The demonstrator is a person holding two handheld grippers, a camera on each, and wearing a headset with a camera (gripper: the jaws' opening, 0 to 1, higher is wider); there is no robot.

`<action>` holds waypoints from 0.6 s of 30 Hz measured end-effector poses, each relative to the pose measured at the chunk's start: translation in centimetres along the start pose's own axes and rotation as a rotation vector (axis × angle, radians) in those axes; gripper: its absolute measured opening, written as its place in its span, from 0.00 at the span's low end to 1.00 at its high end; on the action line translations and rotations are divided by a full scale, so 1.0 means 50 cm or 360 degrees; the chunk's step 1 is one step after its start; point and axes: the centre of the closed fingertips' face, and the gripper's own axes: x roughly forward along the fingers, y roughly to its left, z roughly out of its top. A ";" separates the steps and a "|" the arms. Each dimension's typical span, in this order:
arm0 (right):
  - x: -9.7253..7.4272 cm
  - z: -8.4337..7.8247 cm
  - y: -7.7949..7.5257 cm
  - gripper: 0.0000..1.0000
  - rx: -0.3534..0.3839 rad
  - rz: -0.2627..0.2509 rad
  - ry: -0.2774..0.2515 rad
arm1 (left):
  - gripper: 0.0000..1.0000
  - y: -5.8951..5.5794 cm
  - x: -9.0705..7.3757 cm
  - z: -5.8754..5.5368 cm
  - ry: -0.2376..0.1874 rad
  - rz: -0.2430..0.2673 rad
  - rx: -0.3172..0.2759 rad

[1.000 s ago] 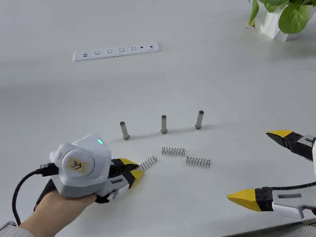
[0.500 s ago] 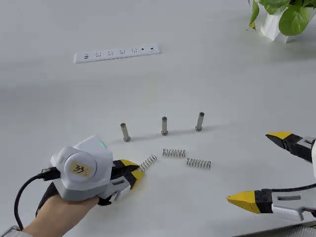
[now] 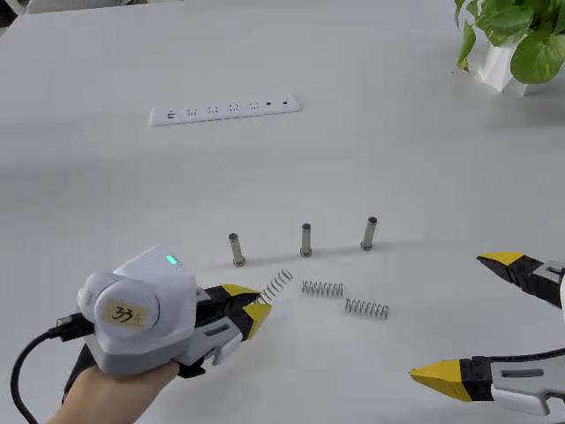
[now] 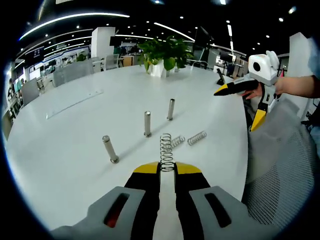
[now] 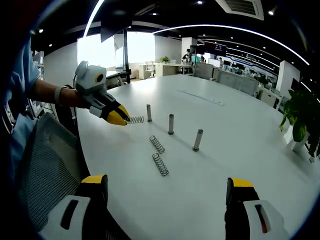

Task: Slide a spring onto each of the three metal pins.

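Spring (image 3: pixel 276 284) clamped in left gripper (image 3: pixel 259 305) has risen toward middle pin (image 3: pixel 305 239) at 1 o'clock, ready for threading; right gripper (image 3: pixel 448 316) jaws apart.

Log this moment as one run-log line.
left gripper: shut on spring | right gripper: open, hovering | pins: three upright, bare | loose springs: two flat on table

Head view from above, both gripper views low, sharing pins (image 3: pixel 305 239)
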 end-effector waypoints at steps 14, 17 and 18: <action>0.019 0.016 0.018 0.97 -0.0051 0.0085 -0.0013 | 0.07 -0.042 -0.016 0.017 -0.0014 -0.0116 0.0193; 0.023 0.031 0.025 0.97 0.0003 0.0111 -0.0062 | 0.07 -0.047 -0.017 0.018 -0.0015 -0.0149 0.0201; 0.025 0.037 0.029 0.97 0.0038 0.0127 -0.0086 | 0.07 -0.046 -0.017 0.018 -0.0018 -0.0147 0.0202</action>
